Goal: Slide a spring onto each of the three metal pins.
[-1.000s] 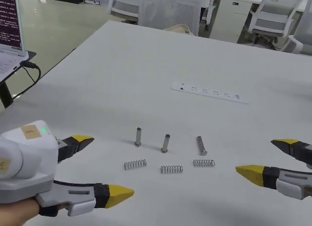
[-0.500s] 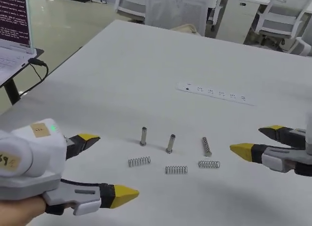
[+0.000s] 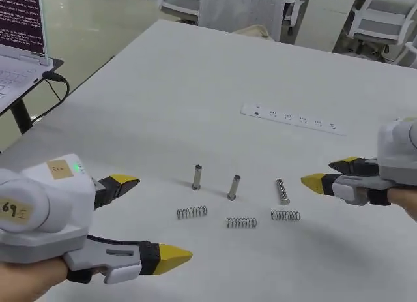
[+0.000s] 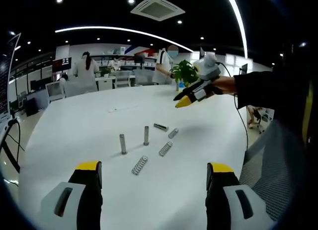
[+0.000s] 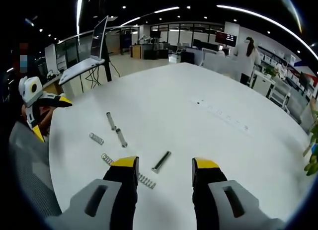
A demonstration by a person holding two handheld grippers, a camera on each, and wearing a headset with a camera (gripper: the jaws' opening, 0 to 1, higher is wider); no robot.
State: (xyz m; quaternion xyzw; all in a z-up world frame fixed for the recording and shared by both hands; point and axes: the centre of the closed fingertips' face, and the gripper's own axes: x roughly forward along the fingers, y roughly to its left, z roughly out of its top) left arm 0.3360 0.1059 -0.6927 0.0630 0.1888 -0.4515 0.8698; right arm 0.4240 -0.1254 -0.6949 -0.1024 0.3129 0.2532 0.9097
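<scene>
On table (image 3: 163, 80), left pin (image 3: 197, 177) and middle pin (image 3: 234, 187) upright, right pin (image 3: 282, 192) lying flat

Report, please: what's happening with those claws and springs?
Left gripper, right gripper open, empty. Three springs loose on the table, none threaded. Two pins upright, third pin lying flat. Nothing in the way.

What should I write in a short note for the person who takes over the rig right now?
Left tool: open, empty, at the near left.
Right tool: open, empty, just right of the pins.
Left pin and middle pin stand upright; right pin lies on its side.
Left spring, middle spring, right spring lie in a row, one in front of each pin.
Done: nothing, no spring is on a pin.
Left: all three; the lying pin probably needs standing up first.
</scene>
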